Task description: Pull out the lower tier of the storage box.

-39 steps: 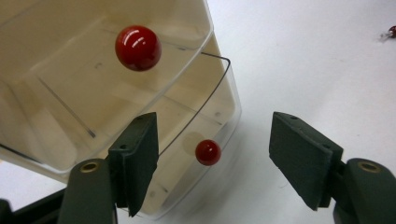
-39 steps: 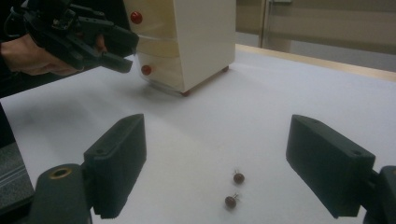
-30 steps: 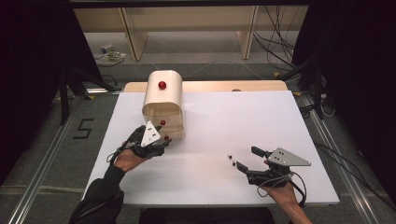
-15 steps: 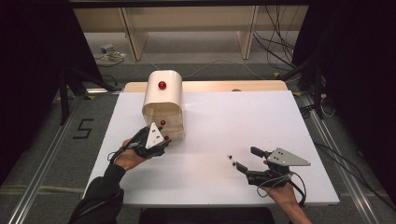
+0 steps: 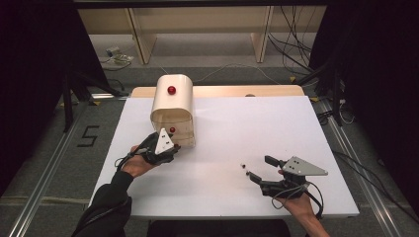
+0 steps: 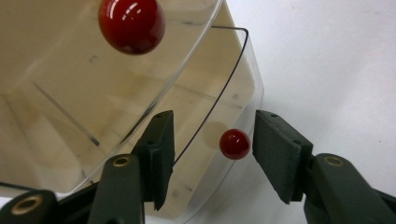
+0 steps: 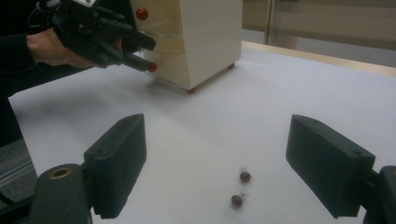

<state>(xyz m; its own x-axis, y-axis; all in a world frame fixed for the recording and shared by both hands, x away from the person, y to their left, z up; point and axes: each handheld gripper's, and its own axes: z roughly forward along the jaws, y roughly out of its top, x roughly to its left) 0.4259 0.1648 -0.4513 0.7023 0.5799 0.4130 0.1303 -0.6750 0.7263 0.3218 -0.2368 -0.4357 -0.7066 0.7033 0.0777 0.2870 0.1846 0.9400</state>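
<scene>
Closing left gripper fingers flank, without touching, the drawer's red knob; right gripper gapes.

One legible marking is present: the numeral "5", in dark strokes on the grey floor to the left of the white table, level with the table's middle depth. It stands between the floor rail at the far left and the table's left edge. It reads upright from the near side. No text, label, brand or number can be read on the cream drawer cabinet, on the grippers or on the table surface.
</scene>
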